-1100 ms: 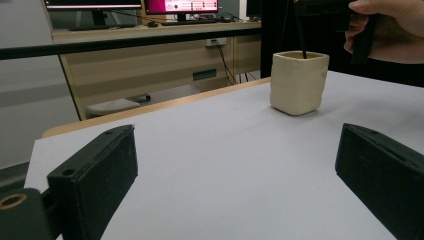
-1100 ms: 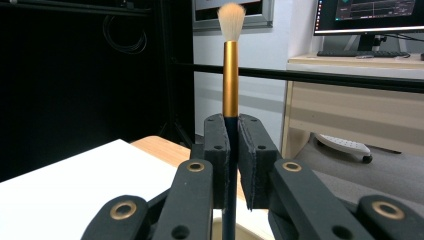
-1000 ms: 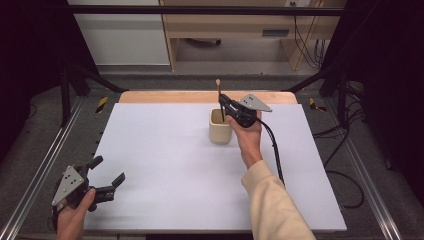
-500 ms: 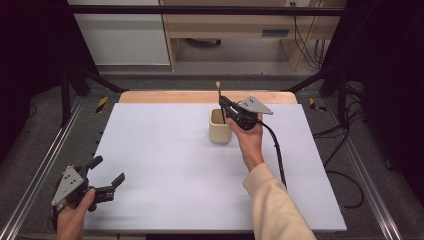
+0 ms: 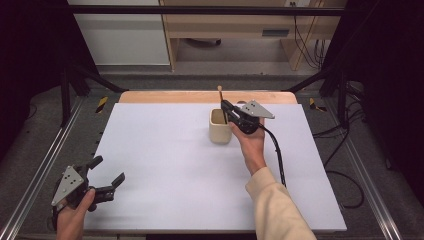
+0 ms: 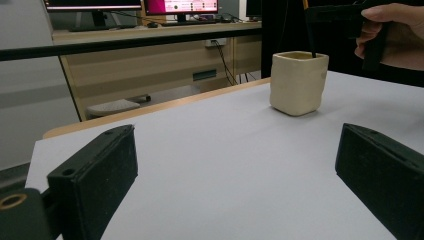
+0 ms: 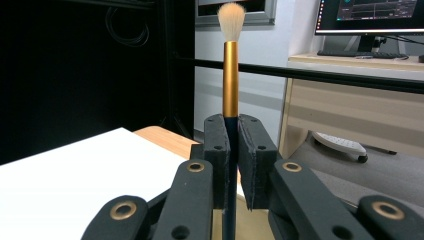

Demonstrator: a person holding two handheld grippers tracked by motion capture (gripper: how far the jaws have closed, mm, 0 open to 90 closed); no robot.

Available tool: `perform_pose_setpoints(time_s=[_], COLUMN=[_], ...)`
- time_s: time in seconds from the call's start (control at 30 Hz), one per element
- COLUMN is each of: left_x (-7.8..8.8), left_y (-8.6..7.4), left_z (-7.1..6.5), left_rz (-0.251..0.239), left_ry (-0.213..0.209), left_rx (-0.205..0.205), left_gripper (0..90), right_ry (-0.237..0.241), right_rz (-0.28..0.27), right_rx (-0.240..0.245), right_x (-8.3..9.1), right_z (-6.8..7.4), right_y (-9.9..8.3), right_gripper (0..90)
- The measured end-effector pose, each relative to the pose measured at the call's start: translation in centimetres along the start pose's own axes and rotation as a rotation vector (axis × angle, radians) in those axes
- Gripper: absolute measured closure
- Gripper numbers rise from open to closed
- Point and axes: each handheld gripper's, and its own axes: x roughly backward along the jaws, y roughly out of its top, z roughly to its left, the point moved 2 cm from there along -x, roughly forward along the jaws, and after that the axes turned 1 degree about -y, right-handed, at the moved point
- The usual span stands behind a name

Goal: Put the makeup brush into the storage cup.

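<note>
A brush [image 7: 230, 65] is held upright by the right gripper [image 5: 231, 113], and the two black jaws are pressed tight on its dark handle. The soft, pale hairs are at the top, above a gold band. The bottom end of the brush is dipped into a cream cup [image 5: 220, 127], which is set on the white table [image 5: 165, 150] near the far edge. The left gripper [image 5: 106, 173] is held low at the near left corner, well apart from the cup, with its jaws spread wide and nothing between them.
</note>
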Motion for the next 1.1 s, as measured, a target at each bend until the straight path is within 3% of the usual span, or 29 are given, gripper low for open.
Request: perform_pose_setpoints(time_s=[0.17,1.1], left_x=[0.0,0.0], left_y=[0.0,0.0], left_z=[0.0,-0.1], left_rz=[-0.001,0.0], left_ry=[0.002,0.002], left_rx=[0.0,-0.002], left_gripper=[2.6,2.4], right_ry=[-0.008,-0.023], right_rz=[0.002,0.036], right_rx=[-0.018,-0.013], right_x=[0.2,1.5], right_z=[0.0,-0.1], right_y=[-0.4,-1.6], right_gripper=[83.5,83.6])
